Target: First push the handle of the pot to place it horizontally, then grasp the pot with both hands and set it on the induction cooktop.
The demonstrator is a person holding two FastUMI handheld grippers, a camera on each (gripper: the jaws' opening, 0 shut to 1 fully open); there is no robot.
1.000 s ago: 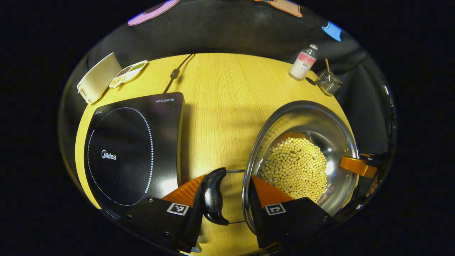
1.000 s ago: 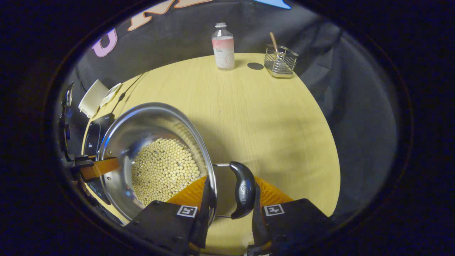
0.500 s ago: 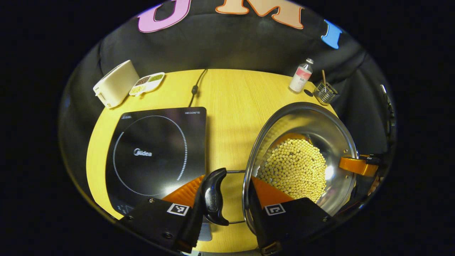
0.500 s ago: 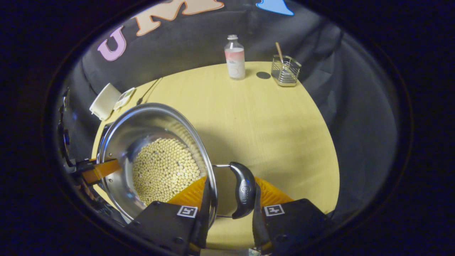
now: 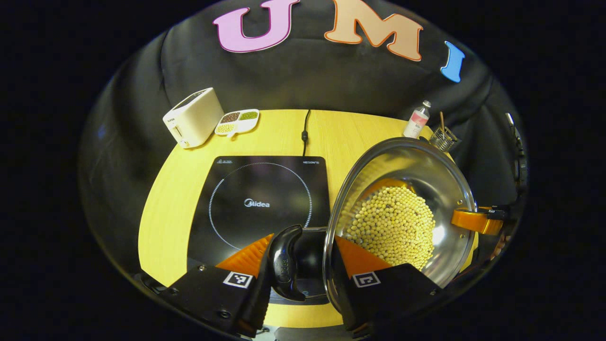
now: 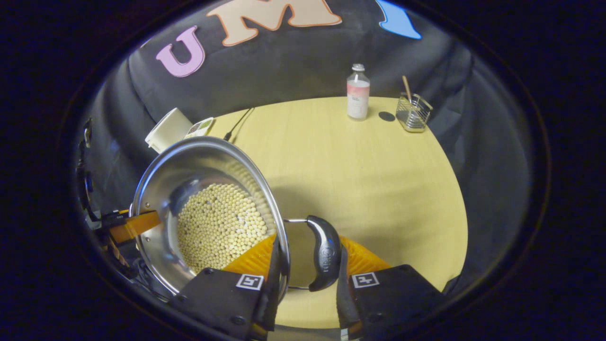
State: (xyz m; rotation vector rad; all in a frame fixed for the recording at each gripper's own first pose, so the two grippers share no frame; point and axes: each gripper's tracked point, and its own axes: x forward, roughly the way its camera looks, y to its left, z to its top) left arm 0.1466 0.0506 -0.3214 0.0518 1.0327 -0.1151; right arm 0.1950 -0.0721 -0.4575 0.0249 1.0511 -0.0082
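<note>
A steel pot of pale beans hangs above the yellow table, held from both sides. My left gripper is shut across the pot's rim and black side handle, with one finger inside the pot. My right gripper clamps the opposite black handle and the pot the same way. The right gripper's finger pokes over the far rim in the left gripper view. The black induction cooktop lies just left of the pot, and its near edge sits under the left handle.
A white toaster and a divided dish stand at the table's back left, and the cooktop's cable runs to the rear. A bottle and a wire basket stand at the back right.
Both grippers have carried the pot up and toward the cooktop. The cooktop has slid from the far left to beside and partly under the left handle. The grips are unchanged.
</note>
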